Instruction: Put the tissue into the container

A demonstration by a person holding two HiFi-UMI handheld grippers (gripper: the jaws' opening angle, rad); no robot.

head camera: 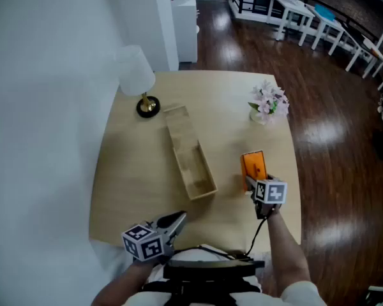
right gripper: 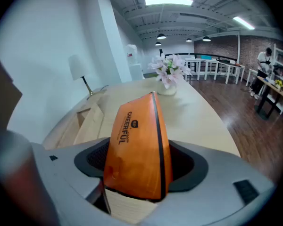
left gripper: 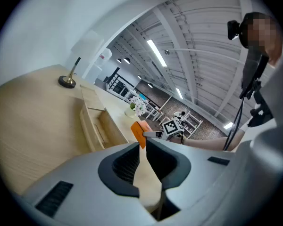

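Left gripper (head camera: 179, 219): held over the near edge of the table (head camera: 131, 171), jaws drawn nearly together, nothing gripped
Right gripper (head camera: 252, 182): clamped on the orange tissue pack (head camera: 253, 166), which is stood upright on the table just right of the container (head camera: 193, 167)
Container: wooden, open-topped, laid at mid-table
Lamp (head camera: 137, 75) and flowers (head camera: 268, 102): set at the far corners

table lamp (head camera: 136, 78), flower vase (head camera: 268, 103), wooden table (head camera: 131, 171)
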